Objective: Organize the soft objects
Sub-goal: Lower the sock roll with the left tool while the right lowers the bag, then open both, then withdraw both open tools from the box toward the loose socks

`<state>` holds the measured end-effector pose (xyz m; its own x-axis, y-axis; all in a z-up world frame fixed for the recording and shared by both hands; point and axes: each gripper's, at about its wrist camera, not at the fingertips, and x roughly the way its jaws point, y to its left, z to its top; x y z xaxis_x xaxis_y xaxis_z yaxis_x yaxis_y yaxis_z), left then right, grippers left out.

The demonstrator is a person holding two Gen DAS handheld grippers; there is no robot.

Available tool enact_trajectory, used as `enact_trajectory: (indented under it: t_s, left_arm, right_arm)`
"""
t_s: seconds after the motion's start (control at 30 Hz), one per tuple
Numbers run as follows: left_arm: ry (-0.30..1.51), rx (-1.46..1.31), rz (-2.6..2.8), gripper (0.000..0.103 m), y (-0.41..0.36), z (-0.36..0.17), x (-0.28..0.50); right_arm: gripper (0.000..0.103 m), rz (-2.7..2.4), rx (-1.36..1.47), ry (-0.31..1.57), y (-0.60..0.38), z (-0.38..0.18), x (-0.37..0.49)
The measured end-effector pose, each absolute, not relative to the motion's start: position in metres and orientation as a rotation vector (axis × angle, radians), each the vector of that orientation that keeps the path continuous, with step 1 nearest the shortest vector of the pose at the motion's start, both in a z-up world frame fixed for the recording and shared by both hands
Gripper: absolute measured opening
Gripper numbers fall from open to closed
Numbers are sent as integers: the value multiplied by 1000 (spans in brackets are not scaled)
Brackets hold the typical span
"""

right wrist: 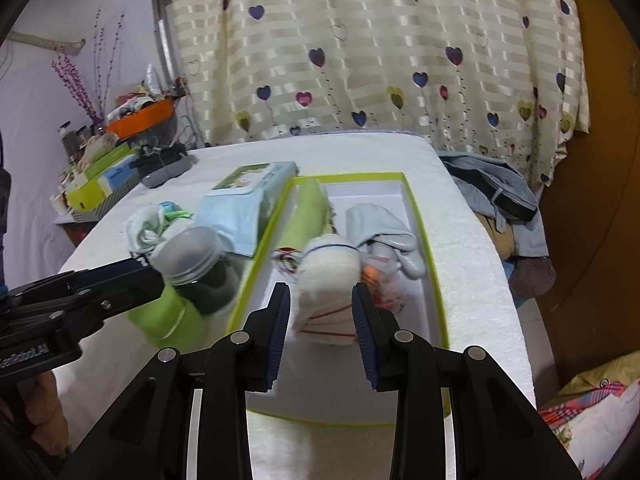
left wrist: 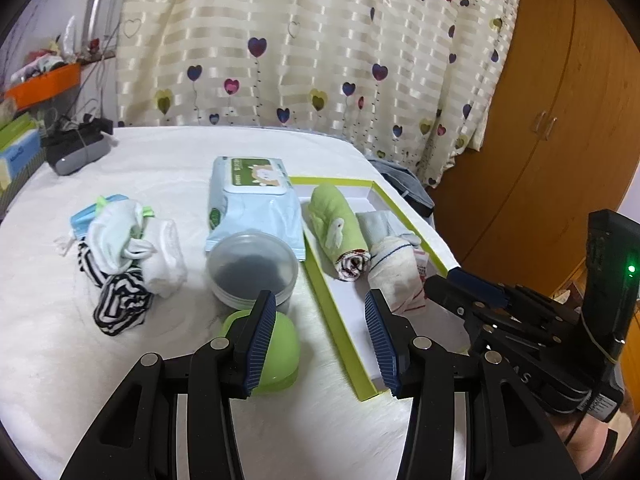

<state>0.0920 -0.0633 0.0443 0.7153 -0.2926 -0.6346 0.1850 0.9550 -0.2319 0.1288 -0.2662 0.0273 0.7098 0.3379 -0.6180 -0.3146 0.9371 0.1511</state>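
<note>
Blue-padded fingers of the left gripper (left wrist: 320,336) stand wide apart with nothing between them, over the table (left wrist: 60,360) at the near left wall of the box (left wrist: 340,332). Its left finger (left wrist: 260,344) hides part of a green lid (left wrist: 280,356). The right gripper (right wrist: 320,332) also stands released, its pads clear of the white roll (right wrist: 326,292) that lies just beyond them; the roll looks blurred in the right wrist view.

That white roll, with a blue stripe at its far end and red lines at its near end, lies inside the shallow green-rimmed box. Just left of it lies a green roll (left wrist: 338,224), and behind it a grey cloth (left wrist: 380,222). Both are in the box too.

Outside the box, on the table's white cover, a clear jar (left wrist: 252,268) with dark contents stands beside the left wall, just beyond the green lid. A wipes pack (left wrist: 252,200) lies behind the jar. Further left sits a pile of socks (left wrist: 128,256): white ones, striped black-and-white ones, and a blue piece beneath.

Behind the table hangs a heart-print curtain (left wrist: 320,48).
</note>
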Motion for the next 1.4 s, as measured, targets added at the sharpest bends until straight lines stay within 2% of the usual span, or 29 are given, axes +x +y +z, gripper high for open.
enact_trajectory:
  t_s: [0.2,0.27,0.3,1.4]
  left_arm:
    - [715,-156,-242,45,-55,48,83]
    - [711,-156,-232,45,-51,49,80]
    - [710,-156,-229,45,-50,49,79]
    - [709,-203,-113,45,11,43,65]
  right_arm:
    - [35,394,12,652,-255,36,115]
    - [50,395,7,644,-253,39,111]
    - [50,397,4,638,-251,40,109]
    - [50,505,-71,638,-195,53,87]
